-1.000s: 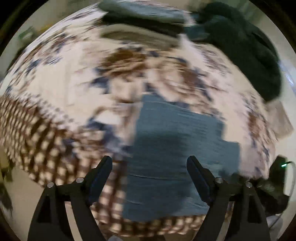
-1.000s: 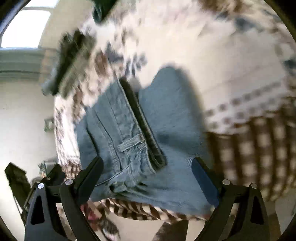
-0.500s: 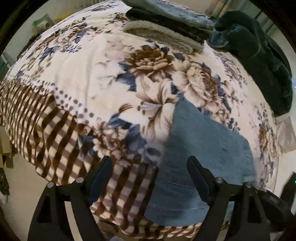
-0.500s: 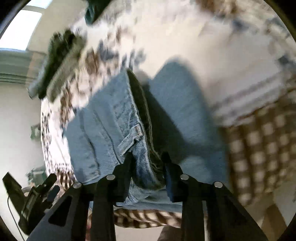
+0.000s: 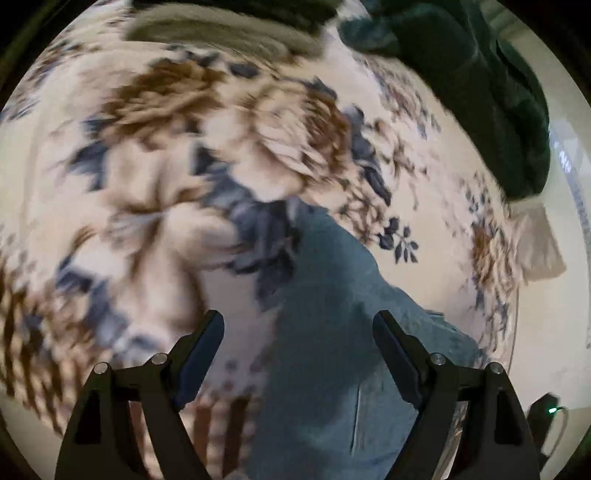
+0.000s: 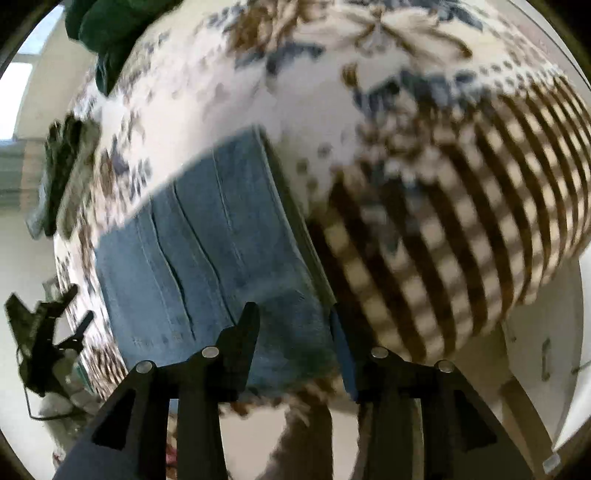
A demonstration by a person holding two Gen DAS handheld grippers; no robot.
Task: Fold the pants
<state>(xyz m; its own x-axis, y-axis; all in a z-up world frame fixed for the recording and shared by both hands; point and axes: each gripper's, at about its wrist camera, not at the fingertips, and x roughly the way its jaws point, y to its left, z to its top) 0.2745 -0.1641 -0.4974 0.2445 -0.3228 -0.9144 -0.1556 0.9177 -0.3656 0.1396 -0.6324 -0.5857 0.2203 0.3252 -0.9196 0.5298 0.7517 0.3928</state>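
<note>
The blue denim pants lie folded in a flat stack near the front edge of the flowered bed blanket. In the left wrist view the pants lie under and ahead of my left gripper, which is open and empty above them. My right gripper is partly open over the near corner of the folded stack, and I cannot tell whether its fingers still touch the cloth. Both views are blurred by motion.
A dark green garment lies at the far right of the bed, and a grey folded pile at the far edge. The brown checked blanket border hangs over the bed edge. A black stand sits beside the bed.
My right gripper was open, shut on the waistband, and now stands partly open over the pants, which lie folded over into a flat stack. My left gripper stayed open and shifted over the pants.
</note>
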